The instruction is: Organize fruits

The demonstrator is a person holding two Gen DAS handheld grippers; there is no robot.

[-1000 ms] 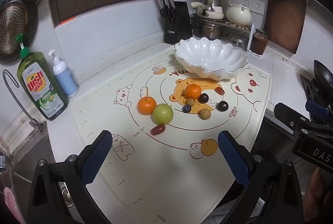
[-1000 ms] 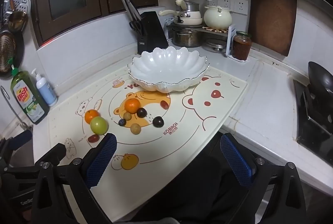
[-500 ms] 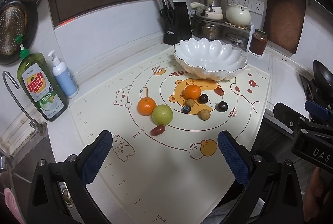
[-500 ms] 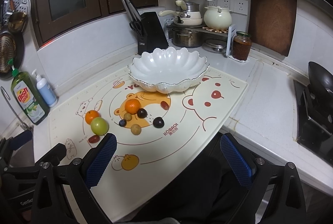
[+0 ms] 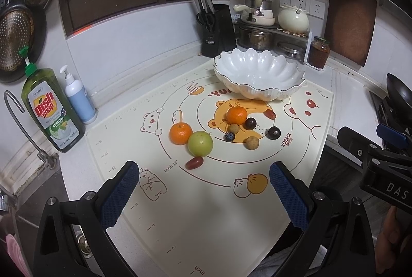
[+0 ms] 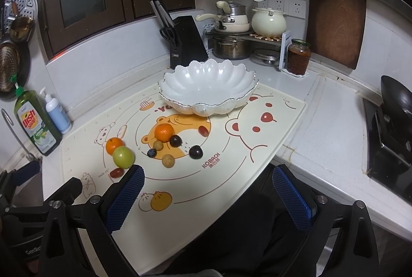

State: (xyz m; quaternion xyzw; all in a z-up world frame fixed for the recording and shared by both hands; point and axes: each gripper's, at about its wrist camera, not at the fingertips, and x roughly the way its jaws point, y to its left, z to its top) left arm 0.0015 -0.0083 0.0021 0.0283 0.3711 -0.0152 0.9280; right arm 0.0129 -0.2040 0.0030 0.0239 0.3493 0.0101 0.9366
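— Kitchen counter, item one?
— White scalloped bowl (image 5: 258,76), holding nothing, at the far edge of the bear-print mat (image 5: 206,212).
— Fruit?
— Near side of the bowl: two oranges (image 5: 180,133), green apple (image 5: 200,143), dark plums (image 5: 250,123), small pieces.
— Tongs?
— Left gripper (image 5: 203,189), right gripper (image 6: 207,193): both spread wide, gripping nothing, nearest of all.

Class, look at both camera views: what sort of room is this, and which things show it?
A home kitchen, most likely: a knife block, stacked pots and dish soap line the counter.
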